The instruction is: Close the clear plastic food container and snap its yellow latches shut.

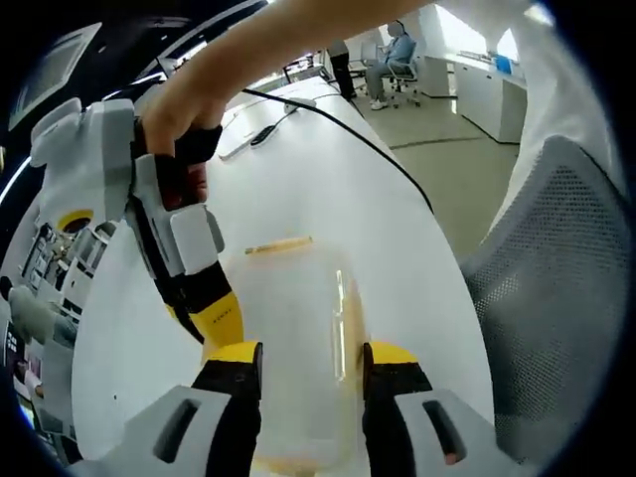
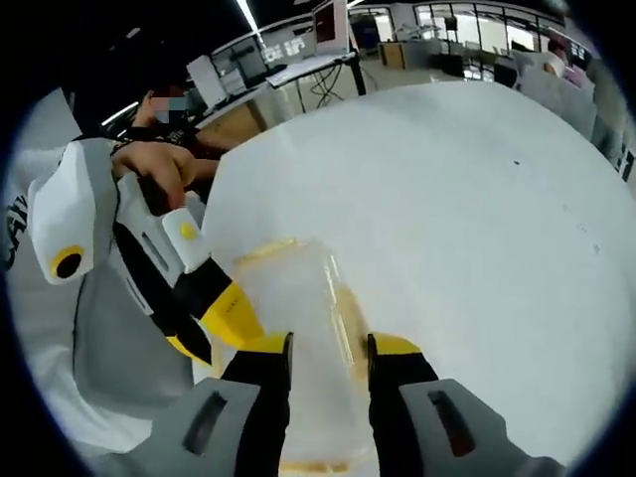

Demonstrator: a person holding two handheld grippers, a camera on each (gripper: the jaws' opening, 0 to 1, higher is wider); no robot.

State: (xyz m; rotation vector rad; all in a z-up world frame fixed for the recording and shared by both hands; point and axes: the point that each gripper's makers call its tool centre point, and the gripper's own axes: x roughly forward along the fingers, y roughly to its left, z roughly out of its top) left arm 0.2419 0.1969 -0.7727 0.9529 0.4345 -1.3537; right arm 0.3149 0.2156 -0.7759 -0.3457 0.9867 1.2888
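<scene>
Container [image 1: 298, 348] of clear plastic on white bench [image 1: 328, 189], both tongs [image 1: 312, 363] [image 2: 329, 353] pinching it; office desks behind.

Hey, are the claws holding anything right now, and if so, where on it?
Both appear to hold the clear food container. The left claw and the right claw each straddle one of its ends, near the yellow latches. Actual contact cannot be told.

cable [image 1: 338, 124] across table [image 1: 298, 189], chair [image 1: 556, 288] beside
</scene>
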